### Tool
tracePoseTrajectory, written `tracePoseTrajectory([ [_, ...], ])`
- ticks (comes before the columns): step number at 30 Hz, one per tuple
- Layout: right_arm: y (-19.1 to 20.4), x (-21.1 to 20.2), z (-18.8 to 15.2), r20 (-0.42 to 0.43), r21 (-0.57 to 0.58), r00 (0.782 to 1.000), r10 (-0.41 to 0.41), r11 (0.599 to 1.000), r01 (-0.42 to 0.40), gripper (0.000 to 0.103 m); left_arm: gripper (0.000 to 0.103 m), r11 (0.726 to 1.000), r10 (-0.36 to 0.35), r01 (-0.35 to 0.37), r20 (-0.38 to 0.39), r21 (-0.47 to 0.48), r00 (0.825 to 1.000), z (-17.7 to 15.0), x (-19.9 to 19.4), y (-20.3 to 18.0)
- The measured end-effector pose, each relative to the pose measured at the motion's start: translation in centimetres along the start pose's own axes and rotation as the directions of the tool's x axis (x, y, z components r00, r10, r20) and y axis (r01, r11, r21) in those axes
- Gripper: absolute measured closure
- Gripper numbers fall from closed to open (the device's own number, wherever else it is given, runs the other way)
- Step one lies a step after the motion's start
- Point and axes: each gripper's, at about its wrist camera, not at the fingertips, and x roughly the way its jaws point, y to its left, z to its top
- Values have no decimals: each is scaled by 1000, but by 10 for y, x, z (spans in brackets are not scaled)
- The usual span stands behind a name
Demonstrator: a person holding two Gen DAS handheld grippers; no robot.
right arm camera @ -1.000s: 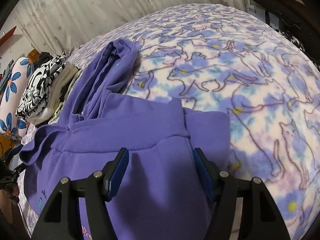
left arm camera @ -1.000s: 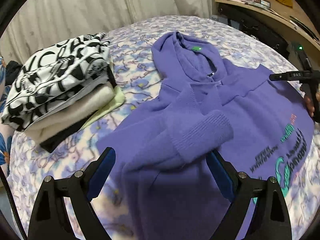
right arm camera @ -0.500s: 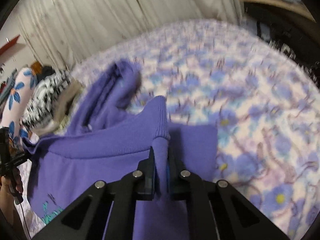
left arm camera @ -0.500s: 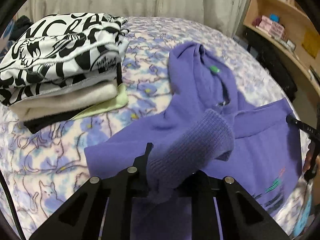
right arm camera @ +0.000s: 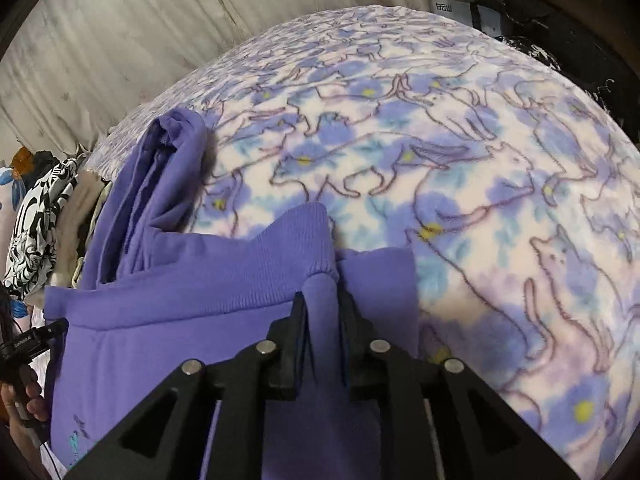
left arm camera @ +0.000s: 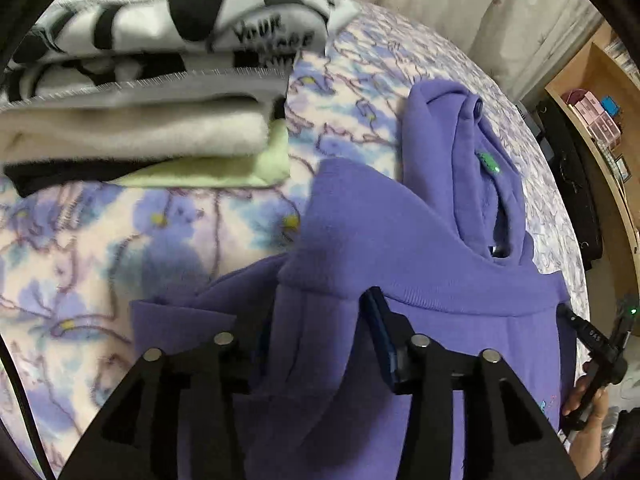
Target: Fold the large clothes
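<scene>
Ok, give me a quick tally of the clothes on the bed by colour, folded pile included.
Purple: 1, the hoodie being folded
Black-and-white print: 1, top of the pile
Cream: 1
Pale green: 1
Black: 1, at the bottom of the pile
Total: 5 visible; more layers may be hidden in the pile.

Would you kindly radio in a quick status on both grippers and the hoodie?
Left gripper opening, purple hoodie fabric between. Right gripper opening around a hoodie fold. Folded pile beside, not in the way.
</scene>
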Motion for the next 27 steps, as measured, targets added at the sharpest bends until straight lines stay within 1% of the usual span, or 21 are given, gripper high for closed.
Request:
tracePoseTrajectory([
  [1, 2, -5, 0, 14, -7, 1000, -7, 1000, 7, 81, 45, 1000, 23, -23, 21, 11, 1000, -1, -6, -1],
  [2, 5, -12, -1, 39, -18, 999, -8, 1000, 8, 78, 37, 998, 54, -55, 56, 26, 997, -3, -15, -3],
  [3, 9, -18, -1, 57, -25, 998, -2, 1000, 3, 75, 36, 997, 70, -74, 93, 38, 993, -5, -26, -6],
  [5, 19, -27, -4, 85, -38, 996, 10, 999, -7, 73, 36, 995, 80, -88, 148, 53, 986, -7, -41, -12],
  [7, 33, -34, -5, 108, -58, 994, 31, 998, -25, 73, 38, 993, 90, -106, 218, 61, 972, -11, -56, -20],
  [8, 44, -36, -7, 114, -74, 993, 35, 997, -26, 71, 53, 991, 92, -113, 249, 70, 964, -13, -62, -25],
  [9, 53, -37, -10, 112, -87, 993, 44, 996, -34, 67, 85, 990, 85, -112, 267, 87, 960, -15, -65, -31],
  [10, 60, -37, -11, 110, -99, 993, 50, 994, -39, 65, 96, 987, 79, -111, 258, 115, 963, -12, -61, -42],
  [11, 74, -37, -14, 115, -128, 993, 41, 991, -26, 63, 99, 985, 78, -114, 248, 131, 966, -14, -60, -48],
  [13, 91, -40, -18, 142, -167, 989, 34, 986, -9, 63, 99, 978, 82, -128, 260, 165, 962, -19, -54, -65],
  [14, 101, -42, -21, 161, -188, 986, 48, 982, -17, 63, 99, 972, 85, -140, 274, 189, 958, -21, -50, -73],
  [15, 112, -42, -24, 167, -219, 983, 83, 975, -45, 63, 99, 966, 99, -161, 287, 203, 953, -22, -44, -79],
  [17, 129, -35, -30, 128, -263, 983, 135, 960, -97, 63, 99, 958, 129, -197, 299, 207, 945, -21, -32, -85],
  [18, 135, -31, -32, 107, -282, 983, 147, 953, -112, 63, 99, 954, 159, -224, 298, 199, 941, -20, -23, -84],
  [20, 144, -16, -36, 62, -311, 989, 132, 945, -106, 63, 99, 953, 201, -252, 270, 168, 942, -20, -8, -73],
  [21, 143, -7, -35, 47, -311, 992, 114, 946, -93, 63, 99, 956, 223, -259, 235, 137, 946, -19, 4, -63],
  [22, 138, 1, -34, 39, -303, 996, 86, 950, -70, 63, 98, 962, 222, -249, 213, 111, 951, -22, 7, -52],
  [23, 130, 8, -33, 38, -291, 998, 56, 956, -43, 63, 98, 971, 201, -223, 203, 88, 958, -23, 9, -44],
  [24, 121, 12, -31, 38, -278, 998, 42, 960, -30, 64, 99, 973, 197, -217, 205, 81, 959, -24, 8, -40],
  [26, 100, 13, -29, 41, -235, 998, 52, 971, -41, 67, 99, 957, 250, -274, 211, 95, 945, -32, 5, -38],
  [27, 84, 9, -26, 60, -205, 998, 16, 979, -4, 67, 99, 951, 265, -291, 212, 104, 941, -38, 5, -37],
])
